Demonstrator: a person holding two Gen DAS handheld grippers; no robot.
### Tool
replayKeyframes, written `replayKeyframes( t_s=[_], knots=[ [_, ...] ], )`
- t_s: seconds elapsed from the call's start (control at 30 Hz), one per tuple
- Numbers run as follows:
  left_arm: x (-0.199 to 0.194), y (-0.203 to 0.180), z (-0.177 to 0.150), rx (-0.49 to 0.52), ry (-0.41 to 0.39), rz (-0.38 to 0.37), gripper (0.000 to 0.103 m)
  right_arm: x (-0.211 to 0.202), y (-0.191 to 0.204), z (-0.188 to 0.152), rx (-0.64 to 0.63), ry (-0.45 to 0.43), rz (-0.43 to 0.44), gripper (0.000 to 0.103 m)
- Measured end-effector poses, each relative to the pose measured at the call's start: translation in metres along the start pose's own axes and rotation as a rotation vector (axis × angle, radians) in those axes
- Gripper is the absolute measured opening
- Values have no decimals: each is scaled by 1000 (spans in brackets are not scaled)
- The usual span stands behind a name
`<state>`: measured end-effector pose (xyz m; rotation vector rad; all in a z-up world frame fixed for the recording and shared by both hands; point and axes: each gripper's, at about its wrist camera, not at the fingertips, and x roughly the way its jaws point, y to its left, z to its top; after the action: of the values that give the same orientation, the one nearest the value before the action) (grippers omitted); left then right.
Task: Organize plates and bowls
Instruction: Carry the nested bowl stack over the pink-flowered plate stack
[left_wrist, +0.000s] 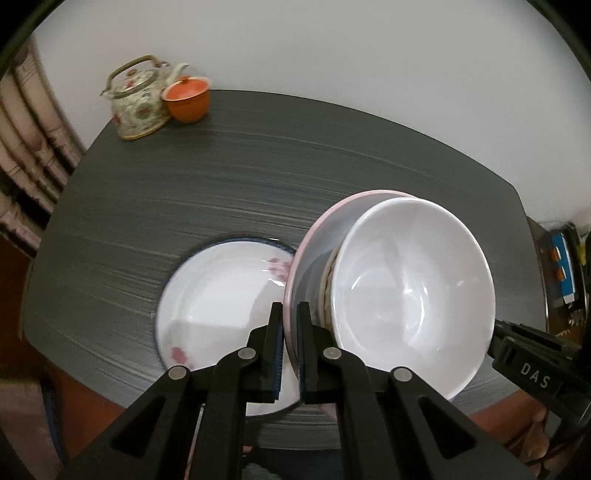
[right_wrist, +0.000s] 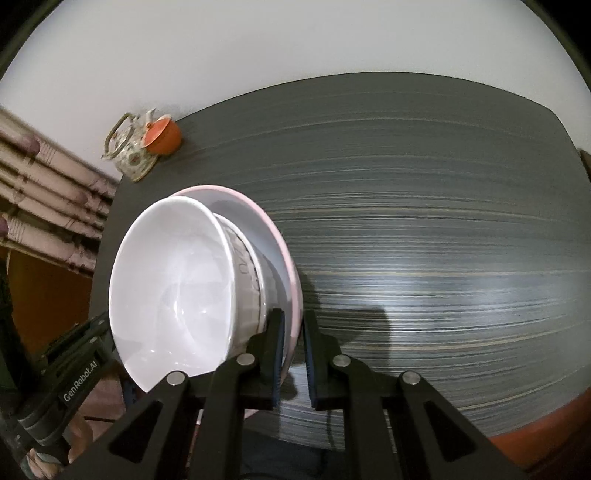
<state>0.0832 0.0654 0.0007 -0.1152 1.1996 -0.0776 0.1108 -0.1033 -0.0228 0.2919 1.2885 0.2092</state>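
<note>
Left hand-held gripper (left_wrist: 291, 347), nearest the lens: jaws clenched on the near-left rim of the pink plate (left_wrist: 308, 240). Right hand-held gripper (right_wrist: 293, 354): jaws closed on the opposite rim of the same plate, one finger above and one beneath. Pink plate carried between both, tilted and apparently clear of the counter (left_wrist: 229, 177), bearing a patterned bowl (right_wrist: 247, 273) nested under a white bowl (left_wrist: 413, 295). Beside and below on the left, flat on the counter: a white plate with red flowers (left_wrist: 218, 306), the pink rim overlapping its edge. Far corner: teapot (left_wrist: 138, 98) touching an orange lidded cup (left_wrist: 188, 98).

Handling, as judged: glazed ceramic, stiff, slippery, breakable; stack heavy for a rim pinch (bowls merely resting, free to slide on a tilt). Best hold: opposite rims, plate kept level, lowered slowly.
</note>
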Motion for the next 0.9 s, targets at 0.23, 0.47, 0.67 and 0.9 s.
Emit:
replayKeyframes(
  t_s=[0.23, 0.47, 0.67, 0.9],
  knots=[
    [-9, 41, -6, -53, -11, 35, 2, 15, 41, -2, -43, 27, 28, 11],
    [-7, 75, -14, -92, -4, 64, 2, 31, 66, -8, -79, 62, 37, 11],
    [2, 94, -20, -122, 14, 63, 2, 45, 73, -10, -88, 90, 30, 11],
    [12, 103, -23, -144, 24, 58, 2, 51, 72, -15, -97, 105, 13, 11]
  ],
)
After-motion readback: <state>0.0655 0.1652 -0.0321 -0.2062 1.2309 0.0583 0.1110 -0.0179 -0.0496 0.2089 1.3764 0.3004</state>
